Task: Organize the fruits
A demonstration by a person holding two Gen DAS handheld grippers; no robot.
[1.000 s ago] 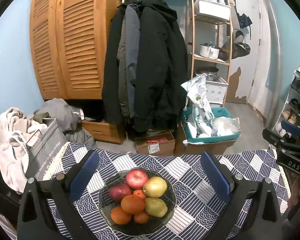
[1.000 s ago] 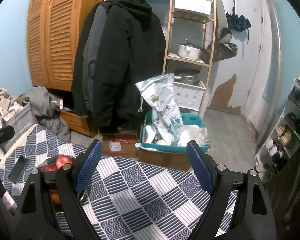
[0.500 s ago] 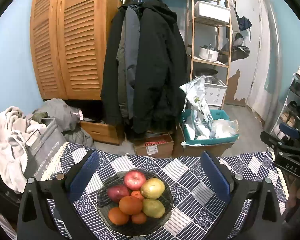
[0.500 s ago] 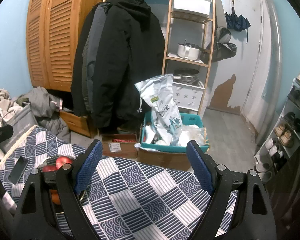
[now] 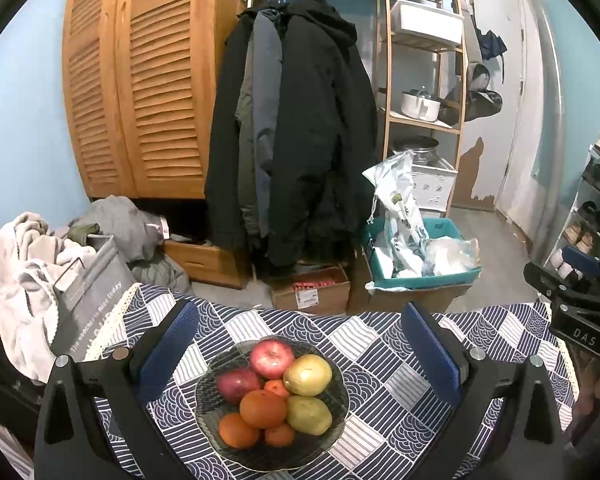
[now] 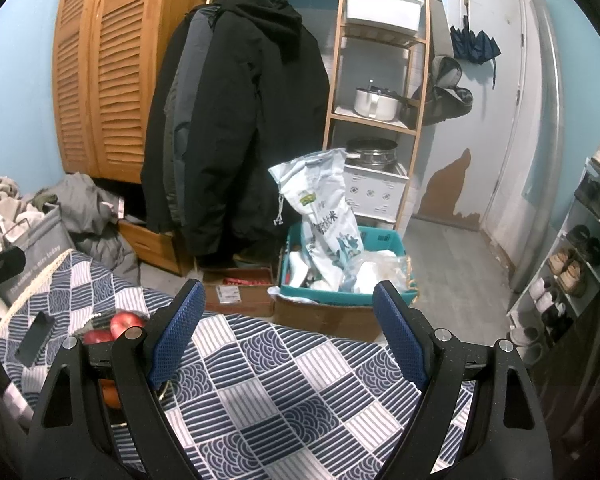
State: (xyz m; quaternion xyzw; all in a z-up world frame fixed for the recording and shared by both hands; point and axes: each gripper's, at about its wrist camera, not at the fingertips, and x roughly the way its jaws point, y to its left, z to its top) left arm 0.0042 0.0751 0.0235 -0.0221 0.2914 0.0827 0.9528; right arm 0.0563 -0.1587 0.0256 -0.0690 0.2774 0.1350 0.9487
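Blue mesh pads up front, and both tools are spread wide with nothing between them: the left tool [image 5: 300, 356] hangs right over the fruit, the right tool [image 6: 288, 332] over bare cloth toward the desk's right side.

Now the fruit. All of it sits piled in one dark, ribbed glass bowl [image 5: 212, 408] near the desk's front edge, closer to the left side. Nearest, three small oranges [image 5: 263, 408] with dull, pebbly skin. Beside them two yellow-green pears [image 5: 308, 414], smooth and lumpy. Behind, a dark red apple [image 5: 238, 385] and a paler, glossy red apple [image 5: 272, 356] at the back of the heap. From the right wrist view only the red fruit peeks out past the left finger.

Where does the task stand? Hard call! Everything is gathered in a single bowl, so the collecting looks done; no fruit lies loose on the cloth in either view. If sorting by kind is wanted, that seems untouched, and no second dish is in sight.

Under it all, a soft woven tablecloth [image 6: 284, 400], navy and white in wave and stripe squares, lace-trimmed at the left edge. A flat dark phone-like slab [image 6: 32, 338] lies near the far left corner.
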